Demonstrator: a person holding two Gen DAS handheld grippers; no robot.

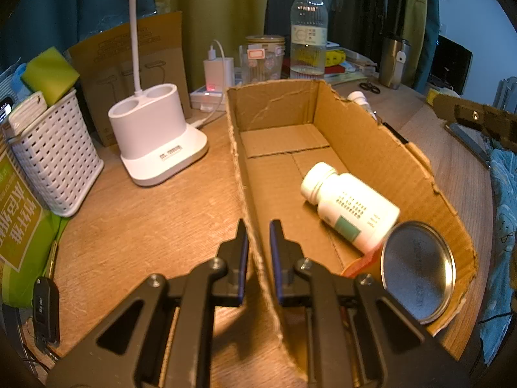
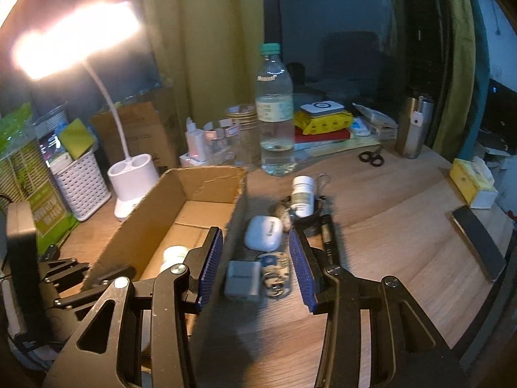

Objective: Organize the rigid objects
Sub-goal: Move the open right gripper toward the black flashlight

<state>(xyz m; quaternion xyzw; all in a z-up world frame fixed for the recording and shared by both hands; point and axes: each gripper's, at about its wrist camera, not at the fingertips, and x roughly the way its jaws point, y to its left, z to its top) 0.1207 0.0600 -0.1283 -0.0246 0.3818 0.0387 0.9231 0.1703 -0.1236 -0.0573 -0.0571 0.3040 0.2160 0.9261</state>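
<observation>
while the left gripper (image 1: 258,245) pinches the near wall of the corrugated cardboard box (image 1: 365,135), right gripper (image 2: 255,268) hangs open and empty over loose desk items: next pick looks like the matte grey block (image 2: 242,279) or glossy white earbud case (image 2: 263,232); smooth pill bottle (image 1: 350,208) and tin already boxed

We see a wooden surface (image 2: 404,226) with a warm grain, lit by a white desk lamp (image 1: 155,129) whose head glares brightly at the upper left of the right wrist view. Behind it hang olive-yellow curtains (image 1: 210,16) beside teal ones (image 1: 48,16), and at the far right we glimpse a pale wall (image 1: 478,26).
</observation>
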